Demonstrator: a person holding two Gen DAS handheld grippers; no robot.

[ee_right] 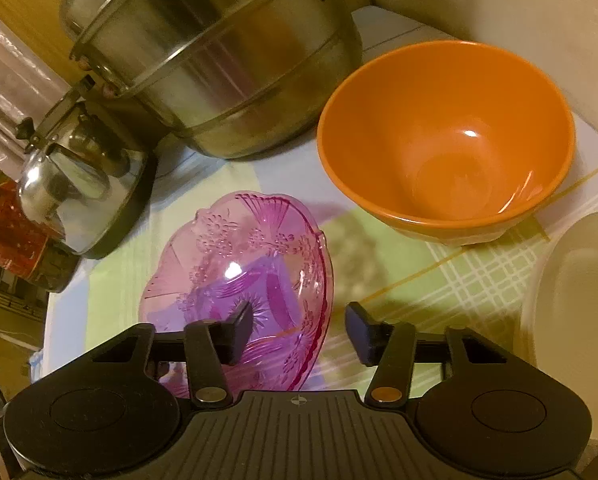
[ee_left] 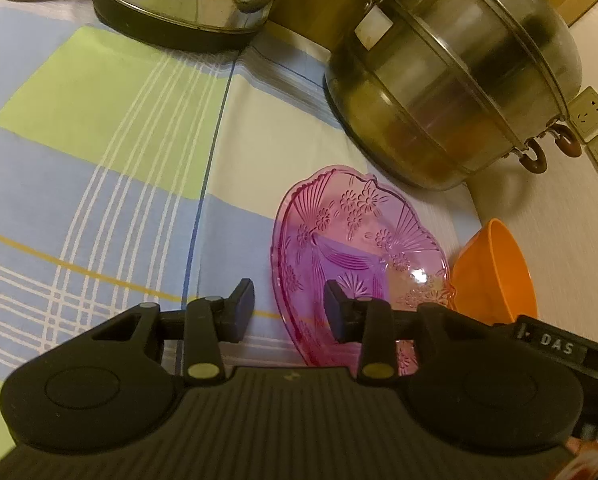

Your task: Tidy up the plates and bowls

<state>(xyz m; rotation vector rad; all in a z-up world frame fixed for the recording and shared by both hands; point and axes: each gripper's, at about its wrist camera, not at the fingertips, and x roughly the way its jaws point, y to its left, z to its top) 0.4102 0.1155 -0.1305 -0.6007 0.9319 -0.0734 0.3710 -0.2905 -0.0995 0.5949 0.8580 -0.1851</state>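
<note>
A pink glass plate (ee_left: 355,240) with a pressed flower pattern lies on the checked tablecloth; it also shows in the right wrist view (ee_right: 243,264). My left gripper (ee_left: 289,310) is open, its jaws either side of the plate's left rim. My right gripper (ee_right: 299,334) is open, its jaws either side of the plate's right rim. An orange bowl (ee_right: 447,136) stands upright beyond the plate, and shows at the right in the left wrist view (ee_left: 495,272). A white plate (ee_right: 579,312) lies at the right edge.
A large steel steamer pot (ee_left: 455,76) stands behind the plate, also in the right wrist view (ee_right: 219,48). A steel kettle (ee_right: 79,184) stands to its left, also seen in the left wrist view (ee_left: 179,0). A red tin (ee_right: 15,236) sits beside the kettle. Wall sockets (ee_left: 595,128) are at the right.
</note>
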